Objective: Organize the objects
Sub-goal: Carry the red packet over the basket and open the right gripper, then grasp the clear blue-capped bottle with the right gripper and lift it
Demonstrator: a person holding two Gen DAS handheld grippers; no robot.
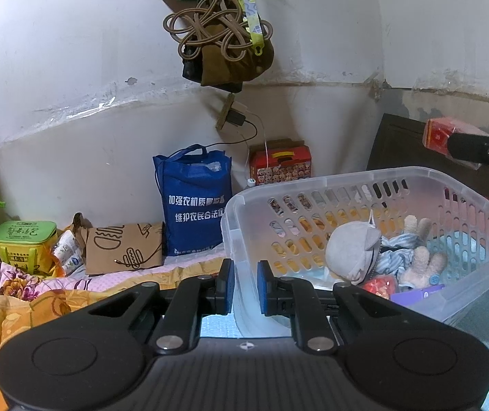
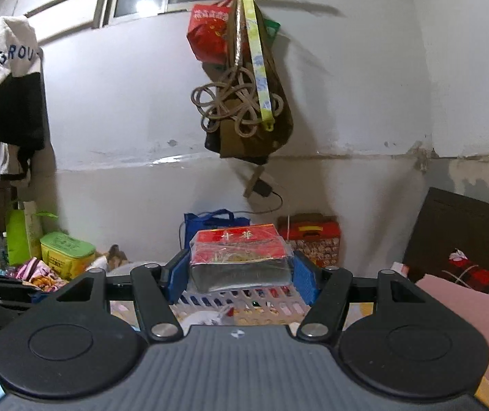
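The right gripper pinches a red box wrapped in clear film between its blue pads, holding it above the far rim of a clear plastic basket. Seen from the left wrist, the same box hangs in the air over the basket's far right corner. The left gripper sits at the basket's near left corner, its jaws set a narrow gap apart around the rim; whether the pads actually press the plastic is hard to tell. Inside the basket lie a grey soft toy, a beige plush animal, striped cloth and a purple item. Behind, against the white wall, stand a blue tote bag, a brown paper bag, a green tin and a red carton, all on a floral bedspread.
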